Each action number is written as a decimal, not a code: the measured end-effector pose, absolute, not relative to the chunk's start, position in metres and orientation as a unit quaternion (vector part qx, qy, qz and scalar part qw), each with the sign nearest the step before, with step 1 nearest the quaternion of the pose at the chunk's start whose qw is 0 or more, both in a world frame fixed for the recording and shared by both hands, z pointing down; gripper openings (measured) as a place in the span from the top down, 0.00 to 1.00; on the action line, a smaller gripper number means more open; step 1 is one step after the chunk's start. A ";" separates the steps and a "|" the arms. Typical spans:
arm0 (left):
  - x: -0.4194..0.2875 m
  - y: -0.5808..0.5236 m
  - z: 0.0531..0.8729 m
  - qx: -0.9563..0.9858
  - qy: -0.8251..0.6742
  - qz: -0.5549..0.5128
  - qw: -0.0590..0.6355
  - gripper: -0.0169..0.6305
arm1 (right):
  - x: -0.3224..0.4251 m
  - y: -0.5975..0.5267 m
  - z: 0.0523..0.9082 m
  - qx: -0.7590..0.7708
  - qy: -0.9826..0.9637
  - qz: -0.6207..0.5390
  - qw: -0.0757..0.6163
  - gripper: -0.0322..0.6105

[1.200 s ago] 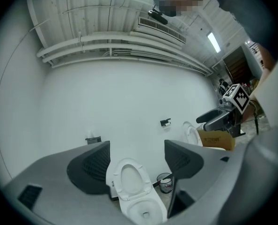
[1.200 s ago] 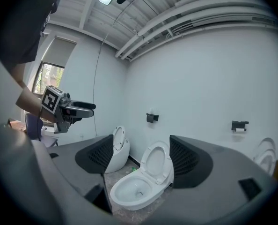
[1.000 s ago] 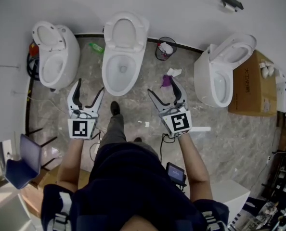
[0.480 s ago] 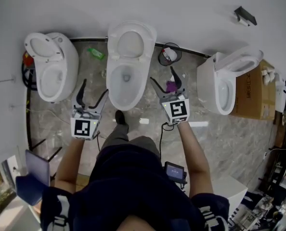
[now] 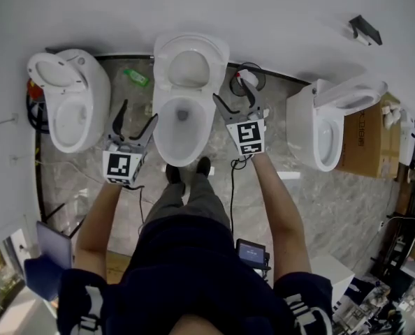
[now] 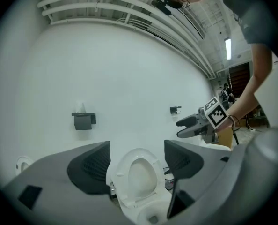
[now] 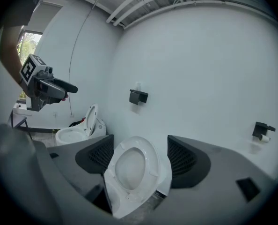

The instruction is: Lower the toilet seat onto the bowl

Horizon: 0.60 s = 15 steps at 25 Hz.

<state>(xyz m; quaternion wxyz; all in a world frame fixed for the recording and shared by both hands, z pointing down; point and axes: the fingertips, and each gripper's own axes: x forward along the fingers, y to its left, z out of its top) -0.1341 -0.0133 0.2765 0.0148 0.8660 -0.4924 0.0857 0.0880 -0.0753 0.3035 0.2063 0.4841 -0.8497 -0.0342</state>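
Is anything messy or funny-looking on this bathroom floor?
Yes, a little. A green bottle lies on the floor by the wall, between the left toilet and the middle toilet, as if it was dropped there. A white scrap also lies loose on the floor further right.

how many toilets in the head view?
3. Left toilet near the left wall, middle toilet straight ahead between the other two, right toilet beside the cardboard box. None seems hidden.
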 end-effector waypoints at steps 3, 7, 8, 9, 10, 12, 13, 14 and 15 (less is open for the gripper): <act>-0.128 -0.034 0.286 0.857 -0.506 0.098 0.005 0.43 | 0.093 -0.098 0.318 0.478 -0.852 -0.035 0.213 0.37; -0.120 -0.065 0.302 0.850 -0.515 0.110 -0.007 0.43 | 0.096 -0.128 0.338 0.474 -0.851 -0.033 0.222 0.37; -0.119 -0.073 0.306 0.849 -0.516 0.113 -0.010 0.43 | 0.096 -0.136 0.343 0.475 -0.851 -0.030 0.222 0.37; -0.118 -0.080 0.311 0.847 -0.518 0.118 -0.013 0.43 | 0.097 -0.142 0.348 0.477 -0.850 -0.026 0.222 0.37; -0.117 -0.087 0.315 0.846 -0.519 0.123 -0.016 0.43 | 0.098 -0.148 0.354 0.478 -0.849 -0.022 0.223 0.37; -0.114 -0.100 0.323 0.843 -0.522 0.130 -0.020 0.43 | 0.102 -0.159 0.365 0.481 -0.847 -0.017 0.228 0.37; -0.112 -0.107 0.327 0.842 -0.523 0.132 -0.019 0.43 | 0.104 -0.164 0.370 0.481 -0.846 -0.016 0.231 0.38; -0.111 -0.113 0.332 0.841 -0.523 0.134 -0.019 0.43 | 0.105 -0.169 0.375 0.481 -0.845 -0.014 0.234 0.38; -0.110 -0.119 0.337 0.841 -0.523 0.136 -0.018 0.43 | 0.106 -0.174 0.381 0.481 -0.844 -0.013 0.238 0.38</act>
